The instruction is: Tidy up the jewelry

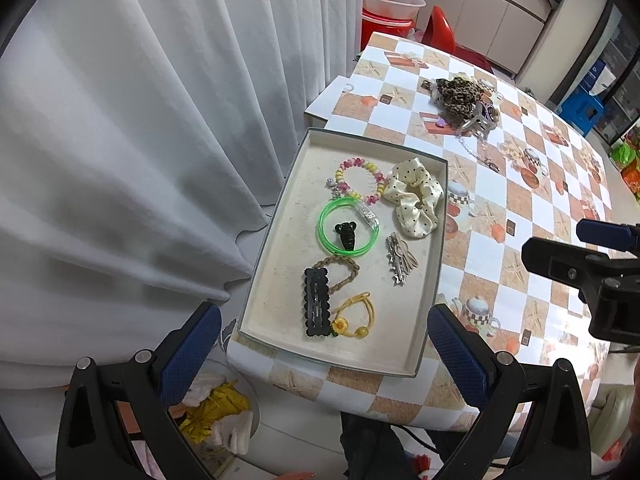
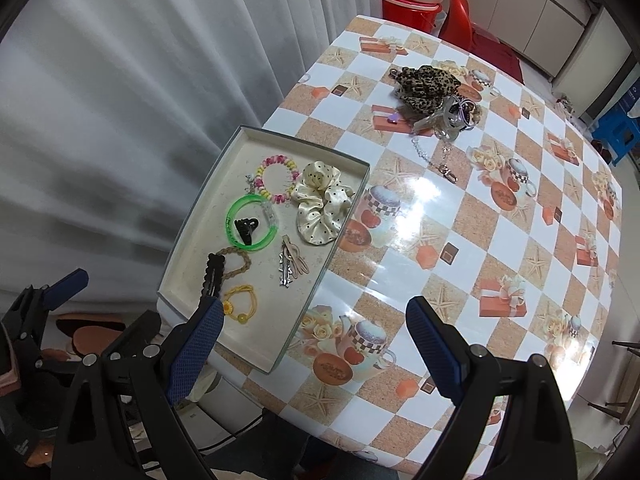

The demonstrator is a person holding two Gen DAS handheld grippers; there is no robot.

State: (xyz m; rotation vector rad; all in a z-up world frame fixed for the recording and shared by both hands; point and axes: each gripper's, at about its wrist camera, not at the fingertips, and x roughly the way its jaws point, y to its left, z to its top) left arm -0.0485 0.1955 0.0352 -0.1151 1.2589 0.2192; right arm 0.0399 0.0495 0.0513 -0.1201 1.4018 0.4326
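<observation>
While above the tray (image 1: 276,240) | left gripper (image 1: 324,344): jaws wide apart, holding nothing | right gripper (image 2: 316,344): jaws wide apart, empty, touching nothing

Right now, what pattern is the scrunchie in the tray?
Cream with black dots; clearest in the left wrist view.

Tray (image 2: 192,240) sits at the table's (image 2: 460,240) near-left corner, curtain (image 2: 100,100) to its left. In tray: scrunchie (image 2: 320,208) far-right, bead bracelet (image 2: 276,178) left of it, bangle (image 2: 251,222) nearer with 1 claw clip (image 2: 246,230) inside, hairpins (image 2: 290,264) to the right, snap clip (image 2: 213,276) and elastic (image 2: 238,304) nearest. Loose pile (image 2: 432,96) (chain (image 2: 434,160) trailing nearer) lies on the table behind the tray.
</observation>
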